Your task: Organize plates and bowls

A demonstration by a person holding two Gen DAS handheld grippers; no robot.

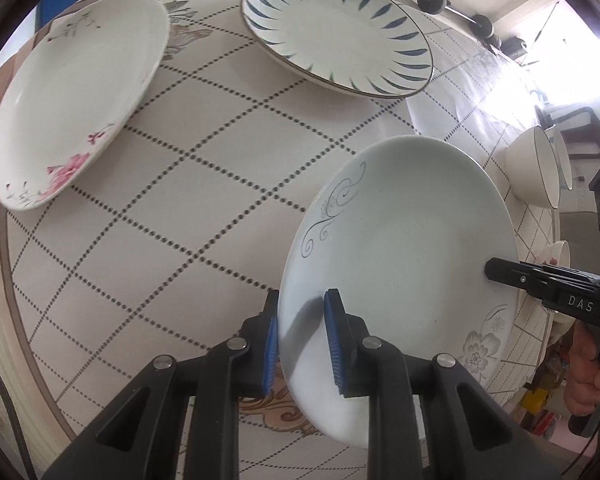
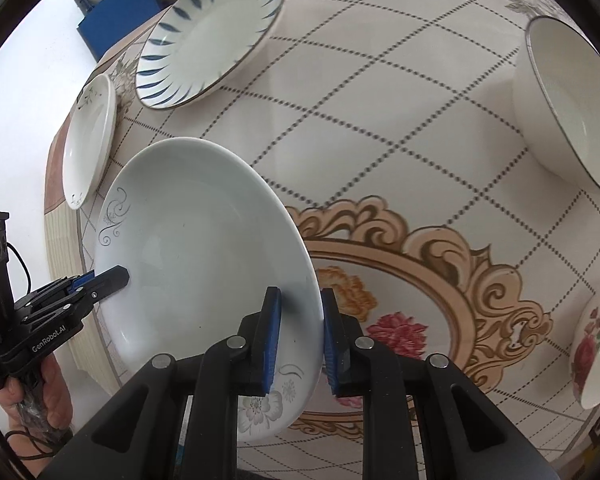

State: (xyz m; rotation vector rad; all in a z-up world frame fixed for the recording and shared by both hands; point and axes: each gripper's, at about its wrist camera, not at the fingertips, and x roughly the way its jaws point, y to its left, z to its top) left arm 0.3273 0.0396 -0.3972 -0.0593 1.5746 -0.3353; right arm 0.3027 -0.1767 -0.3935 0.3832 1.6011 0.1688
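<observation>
— Underneath you have the table (image 2: 380, 128) with its checked cloth, filling both views. What do you hold over it?

— You hold the grey-scroll plate (image 1: 400, 248), lower right of the left view, between both tools. Your left gripper (image 1: 300, 344) is clamped on its near rim; your right gripper (image 2: 298, 334) straddles the opposite rim, pads very close, but I cannot tell if they press.

— How will it handle?

— I judge it stiff, glazed, slippery, breakable, rather heavy. Grip only the rim, pads flat.

— And the others?

— Blue-leaf plate (image 1: 336, 32) at upper centre, pink-flower plate (image 1: 72, 96) at upper left, a white bowl (image 2: 568, 108) at upper right of the right view.
</observation>
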